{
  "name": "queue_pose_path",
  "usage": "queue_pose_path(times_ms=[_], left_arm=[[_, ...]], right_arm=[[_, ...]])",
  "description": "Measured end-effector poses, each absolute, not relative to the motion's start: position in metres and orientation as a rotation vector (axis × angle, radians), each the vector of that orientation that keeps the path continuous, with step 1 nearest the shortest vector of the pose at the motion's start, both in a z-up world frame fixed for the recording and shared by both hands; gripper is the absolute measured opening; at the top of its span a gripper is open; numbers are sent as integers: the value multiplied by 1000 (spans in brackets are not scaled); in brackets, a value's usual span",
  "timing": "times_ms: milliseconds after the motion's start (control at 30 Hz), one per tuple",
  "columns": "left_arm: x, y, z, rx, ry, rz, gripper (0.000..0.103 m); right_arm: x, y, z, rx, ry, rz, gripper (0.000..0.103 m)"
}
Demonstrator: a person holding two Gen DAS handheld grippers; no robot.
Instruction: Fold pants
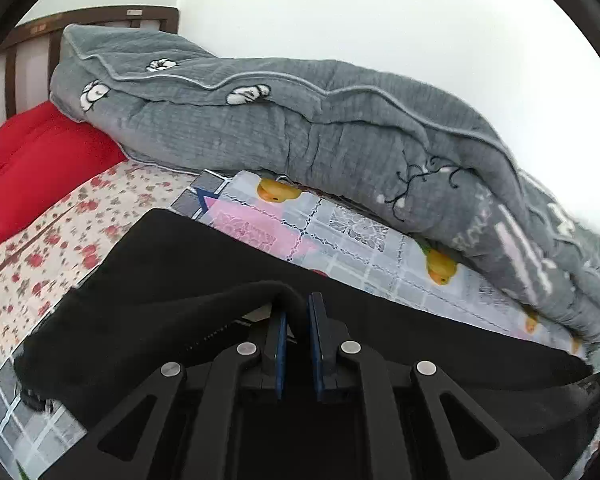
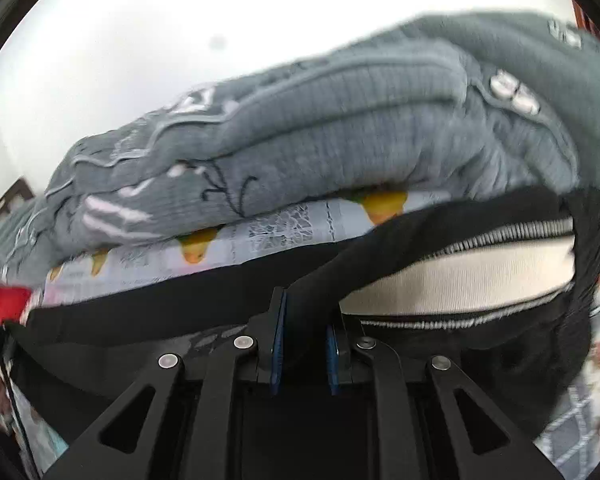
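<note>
You are pinching a raised fold of the black pants (image 1: 228, 264) in your left gripper (image 1: 297, 320), its jaws nearly closed on the cloth. Your right gripper (image 2: 305, 316) is clamping the pants (image 2: 480, 344) near the waistband, where the pale lining (image 2: 460, 276) is showing. The pants are lying across the bed (image 1: 52, 232), on a duck-print sheet (image 1: 340, 232) beside a gray quilt (image 1: 300, 120).

We are in a bedroom of a home. We see a bed with a dark wooden headboard (image 1: 28, 40) at the far left, a red pillow (image 1: 40, 164) on a floral sheet (image 1: 60, 232), and a grey quilt (image 1: 300, 128) piled against a white wall (image 1: 380, 12).
</note>
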State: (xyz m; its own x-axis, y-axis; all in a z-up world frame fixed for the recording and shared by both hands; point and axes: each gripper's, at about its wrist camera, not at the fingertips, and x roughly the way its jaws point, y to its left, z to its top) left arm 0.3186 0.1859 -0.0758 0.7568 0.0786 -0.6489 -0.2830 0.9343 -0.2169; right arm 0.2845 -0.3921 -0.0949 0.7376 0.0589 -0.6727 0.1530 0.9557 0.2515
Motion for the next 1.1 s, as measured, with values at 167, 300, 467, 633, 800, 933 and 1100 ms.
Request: queue_pose_path(times_ms=[167,300,467,633,800,933,1100], left_arm=[[344,170,-94,-254,757,236,11],[342,160,-102,-242,805,207,30],[315,147,-95,-260,791,154,72],[270,137,-97,-306,826,90,72],[208,145,-118,-369,858,83,72],[170,154,-143,-432,895,63,72],[162,159,-148,-463,866,48,72]], right_arm=[[330,-386,-130,232,848,-140,18],[329,-380,-134,159,903,-140,35],[273,-382,-111,161,832,-103,63],[204,-395,-104,207,798,-71,64],[153,-409,-127,273,844,-61,64],[130,-418,-156,358,901,-31,64],[129,-420,-162,401,885,-11,64]])
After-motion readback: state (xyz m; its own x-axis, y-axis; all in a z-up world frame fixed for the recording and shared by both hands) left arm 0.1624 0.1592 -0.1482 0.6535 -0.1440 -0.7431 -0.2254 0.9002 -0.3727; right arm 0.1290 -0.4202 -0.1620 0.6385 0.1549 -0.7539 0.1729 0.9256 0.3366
